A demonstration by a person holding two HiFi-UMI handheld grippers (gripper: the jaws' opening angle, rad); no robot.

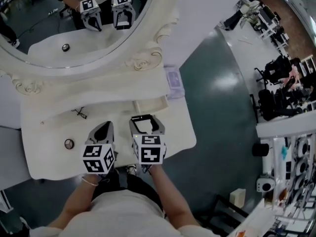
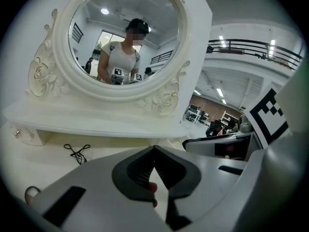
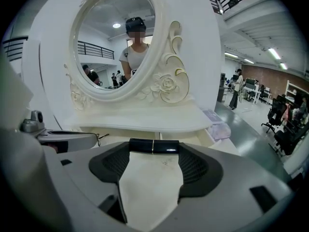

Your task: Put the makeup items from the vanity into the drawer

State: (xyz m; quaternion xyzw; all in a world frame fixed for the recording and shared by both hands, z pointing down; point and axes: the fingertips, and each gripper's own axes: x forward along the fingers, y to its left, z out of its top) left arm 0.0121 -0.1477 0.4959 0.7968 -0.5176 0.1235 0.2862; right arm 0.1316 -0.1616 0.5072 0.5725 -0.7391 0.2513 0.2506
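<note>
The right tongs point(image 3: 154, 149) are clamped on a black tube point(image 3: 165, 147), held crosswise at their tips above the desk point(image 1: 54, 127). The left tongs point(image 2: 154, 152) are closed together.

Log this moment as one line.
left gripper: shut | right gripper: shut on black tube | drawer: open | tube not yet in

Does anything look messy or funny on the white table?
Nothing looks spilled or broken. A tangled black cord lies loose on the vanity top, and the little drawer stands open.
</note>
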